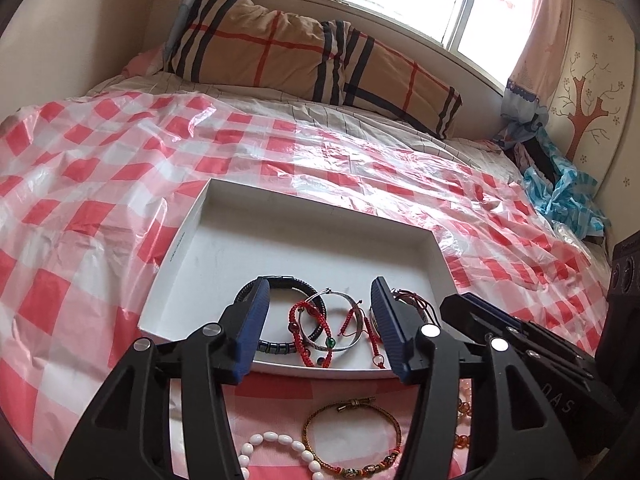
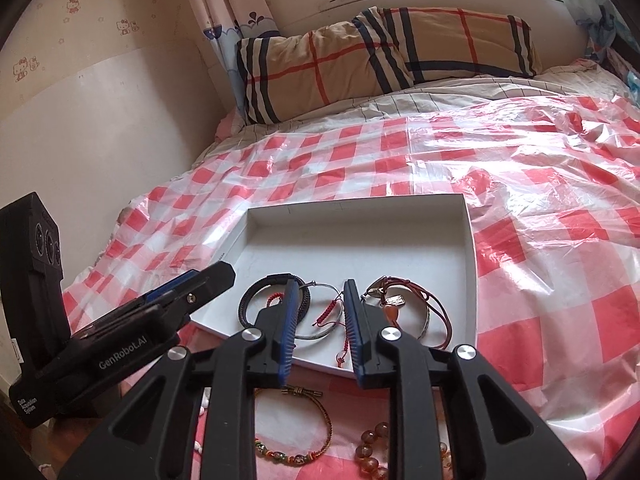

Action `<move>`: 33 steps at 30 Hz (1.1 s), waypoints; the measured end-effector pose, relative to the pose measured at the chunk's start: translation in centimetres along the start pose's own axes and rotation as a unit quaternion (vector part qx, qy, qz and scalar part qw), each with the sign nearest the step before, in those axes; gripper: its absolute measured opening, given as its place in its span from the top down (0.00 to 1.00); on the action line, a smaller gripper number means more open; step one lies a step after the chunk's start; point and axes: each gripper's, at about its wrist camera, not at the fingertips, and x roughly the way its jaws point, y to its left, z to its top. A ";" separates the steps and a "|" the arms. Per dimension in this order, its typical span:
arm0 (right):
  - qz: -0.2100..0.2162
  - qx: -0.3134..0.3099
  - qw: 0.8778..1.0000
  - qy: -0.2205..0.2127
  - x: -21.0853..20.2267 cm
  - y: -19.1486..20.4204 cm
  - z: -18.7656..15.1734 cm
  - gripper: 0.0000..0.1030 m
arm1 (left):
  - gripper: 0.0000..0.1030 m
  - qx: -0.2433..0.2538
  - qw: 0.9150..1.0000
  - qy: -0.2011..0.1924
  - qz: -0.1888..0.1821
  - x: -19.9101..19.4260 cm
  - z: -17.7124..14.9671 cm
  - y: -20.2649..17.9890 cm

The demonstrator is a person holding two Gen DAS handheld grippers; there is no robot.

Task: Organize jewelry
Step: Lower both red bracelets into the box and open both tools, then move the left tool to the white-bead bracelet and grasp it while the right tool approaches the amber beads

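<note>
A shallow white box [image 1: 304, 240] lies on the checked plastic sheet. At its near end lie a black braided bracelet [image 1: 288, 285], a silver bangle [image 1: 347, 320] and a red cord bracelet [image 1: 298, 320]. My left gripper [image 1: 320, 282] hovers over them, open wide, nothing between its pads. In the right wrist view my right gripper [image 2: 321, 284] stands over the same end of the box [image 2: 360, 248], its jaws a narrow gap apart and holding nothing. A brown leather bracelet [image 2: 436, 312] lies to its right. Each gripper shows at the other view's edge.
On the sheet in front of the box lie a white bead bracelet [image 1: 276, 444], a brown cord bracelet with coloured beads [image 1: 352, 440] and amber beads [image 2: 372, 448]. A plaid pillow [image 1: 304, 44] lies at the bed's far end. Crumpled blue cloth [image 1: 560, 196] is at far right.
</note>
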 end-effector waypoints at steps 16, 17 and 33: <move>-0.068 -0.051 0.996 -0.008 -0.8 1.2 -0.4 0.72 | 0.42 0.017 1.000 0.008 0.008 0.1 -0.9 -0.8; -0.069 -0.052 0.996 -0.008 -0.8 1.2 -0.5 0.72 | 0.42 0.018 1.000 0.009 0.008 0.1 -0.9 -0.8; -0.075 -0.007 0.997 0.016 -5.9 -3.1 -3.2 0.65 | 0.29 -0.002 0.999 0.018 0.037 -4.2 -1.5 3.0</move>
